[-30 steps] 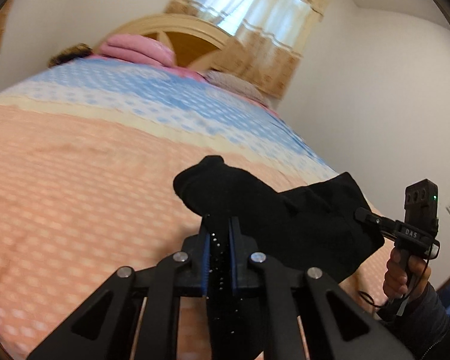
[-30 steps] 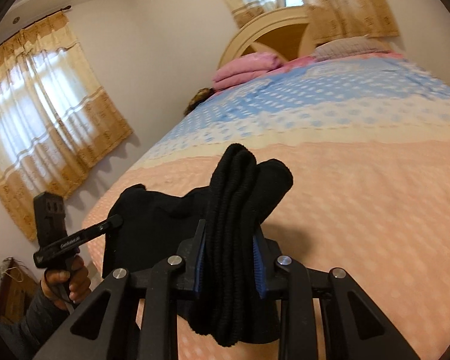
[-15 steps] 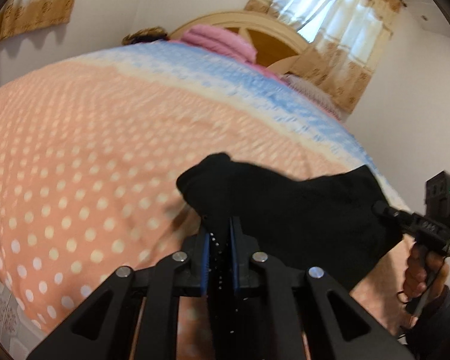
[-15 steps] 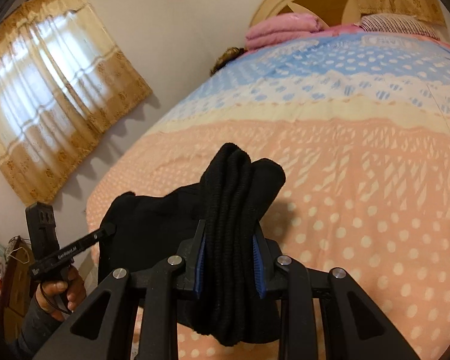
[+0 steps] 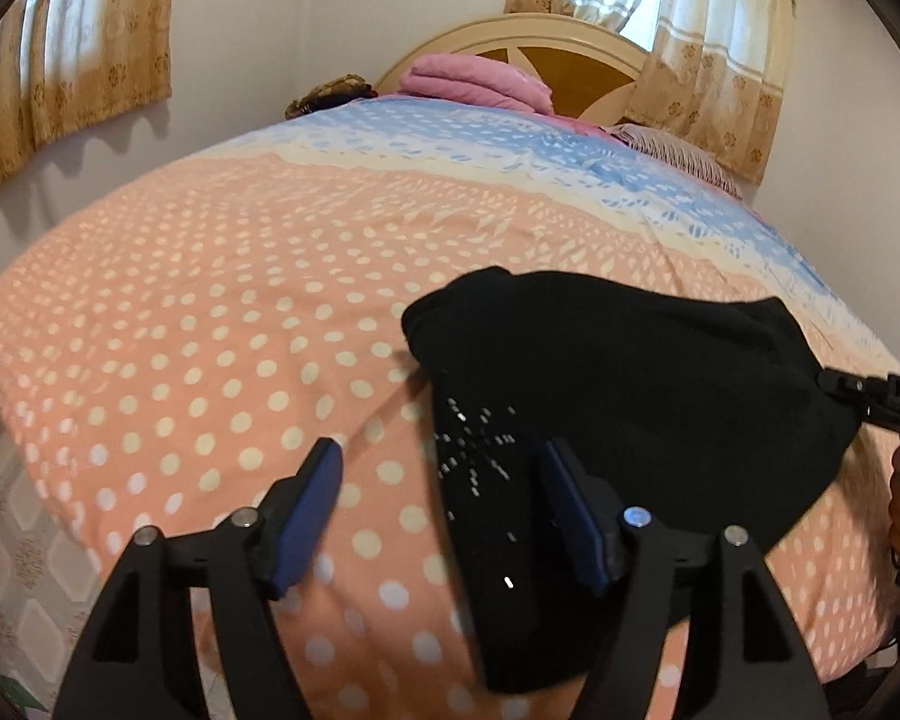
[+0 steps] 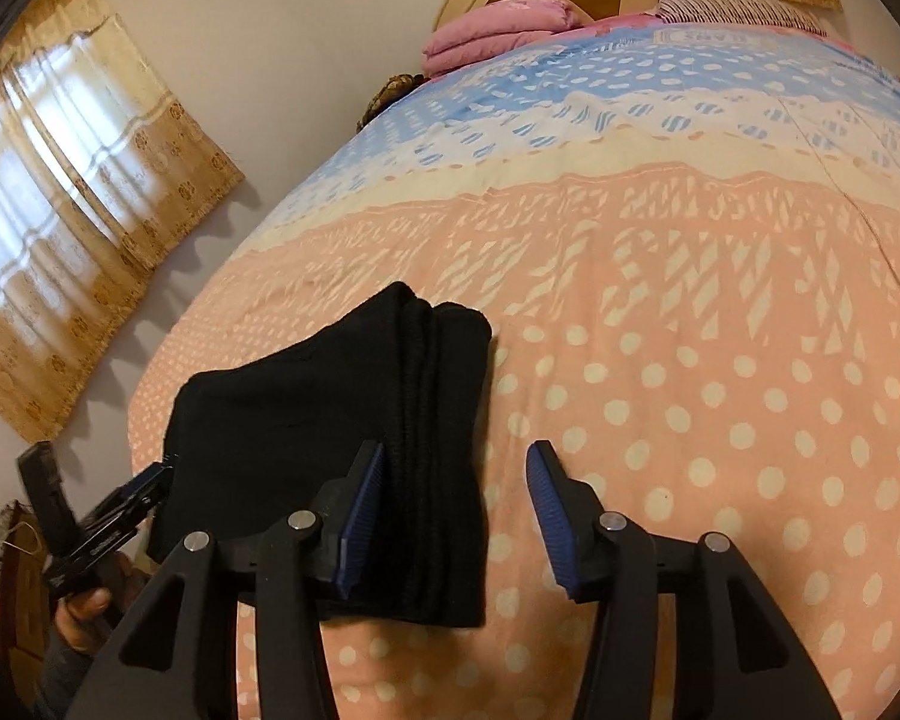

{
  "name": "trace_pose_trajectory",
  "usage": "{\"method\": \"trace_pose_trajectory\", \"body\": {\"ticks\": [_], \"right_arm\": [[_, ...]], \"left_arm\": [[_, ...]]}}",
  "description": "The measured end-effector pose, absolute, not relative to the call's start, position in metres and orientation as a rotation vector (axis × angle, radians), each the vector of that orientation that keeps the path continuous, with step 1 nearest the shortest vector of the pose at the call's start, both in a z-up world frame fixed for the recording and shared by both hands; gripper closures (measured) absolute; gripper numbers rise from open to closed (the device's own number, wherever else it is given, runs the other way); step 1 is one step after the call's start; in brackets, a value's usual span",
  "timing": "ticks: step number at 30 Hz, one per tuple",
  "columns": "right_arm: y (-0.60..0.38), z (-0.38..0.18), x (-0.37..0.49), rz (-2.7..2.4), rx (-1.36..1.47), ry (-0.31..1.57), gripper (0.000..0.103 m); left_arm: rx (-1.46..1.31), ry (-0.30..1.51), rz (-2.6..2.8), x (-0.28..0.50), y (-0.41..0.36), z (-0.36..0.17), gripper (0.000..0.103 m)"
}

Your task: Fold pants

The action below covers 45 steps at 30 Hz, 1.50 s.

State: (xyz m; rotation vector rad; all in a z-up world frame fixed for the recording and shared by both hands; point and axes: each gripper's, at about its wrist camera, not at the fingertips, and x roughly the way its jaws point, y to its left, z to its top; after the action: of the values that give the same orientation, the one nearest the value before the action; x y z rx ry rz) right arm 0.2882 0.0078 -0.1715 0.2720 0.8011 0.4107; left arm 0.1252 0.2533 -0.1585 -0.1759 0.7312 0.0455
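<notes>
Both claws, left (image 5: 438, 483) and right (image 6: 455, 480), are opening off soft, black folded pants (image 5: 618, 396).

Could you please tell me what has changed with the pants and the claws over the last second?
Both claws let go: the left claw and right claw were clamped on the black pants and their jaws are now opening, with the folded pants laid down on the bed. The pink bedding stayed put.

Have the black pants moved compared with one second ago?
Yes. The black pants have come down onto the bedspread and now lie flat on it. They were bunched up between the blue pads of each hand-held gripper before.
</notes>
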Motion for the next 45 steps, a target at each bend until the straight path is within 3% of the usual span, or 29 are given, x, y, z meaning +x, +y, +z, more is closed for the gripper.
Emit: {"method": "trace_pose_trajectory", "body": {"ticks": [2, 10, 14, 29, 45], "right_arm": [[0.004, -0.170, 0.285, 0.411, 0.283, 0.792, 0.052], [-0.014, -0.146, 0.233, 0.357, 0.154, 0.698, 0.052], [-0.038, -0.131, 0.196, 0.313, 0.135, 0.652, 0.049], [-0.033, -0.070, 0.115, 0.300, 0.060, 0.475, 0.039], [-0.014, -0.066, 0.103, 0.308, 0.002, 0.446, 0.037]], "left_arm": [[-0.147, 0.738, 0.061, 0.120, 0.250, -0.153, 0.026], [-0.031, 0.679, 0.094, 0.092, 0.216, -0.116, 0.023], [0.020, 0.636, 0.091, 0.080, 0.196, -0.099, 0.010], [0.035, 0.520, 0.072, 0.052, 0.168, -0.061, 0.006], [0.024, 0.518, 0.085, 0.052, 0.167, -0.061, 0.002]]}}
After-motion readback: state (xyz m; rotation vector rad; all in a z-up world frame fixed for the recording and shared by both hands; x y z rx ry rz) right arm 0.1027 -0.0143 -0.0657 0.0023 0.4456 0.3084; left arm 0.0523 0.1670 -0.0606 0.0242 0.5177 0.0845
